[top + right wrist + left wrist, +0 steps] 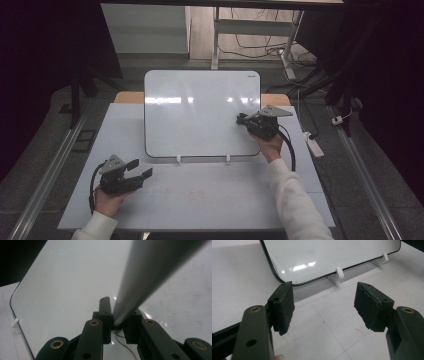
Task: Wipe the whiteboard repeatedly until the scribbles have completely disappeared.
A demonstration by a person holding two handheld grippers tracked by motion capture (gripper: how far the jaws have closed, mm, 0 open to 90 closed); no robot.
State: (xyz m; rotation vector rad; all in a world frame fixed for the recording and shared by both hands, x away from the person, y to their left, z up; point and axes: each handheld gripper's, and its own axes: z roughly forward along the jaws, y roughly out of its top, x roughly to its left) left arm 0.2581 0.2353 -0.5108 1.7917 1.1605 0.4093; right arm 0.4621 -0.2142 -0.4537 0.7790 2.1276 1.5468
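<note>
Your right tool (243, 120) is clamped on a grey rod (150, 277) over the whiteboard (200, 112) at 3 o'clock. Your left tool (140, 169), jaws apart, rests on the worktop (210, 195) at 7 o'clock, near the whiteboard's white clips (339, 272).

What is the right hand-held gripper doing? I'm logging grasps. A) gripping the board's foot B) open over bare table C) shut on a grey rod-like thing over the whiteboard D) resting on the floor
C: in the right gripper view its jaws clamp a grey rod-like thing over the whiteboard.
</note>
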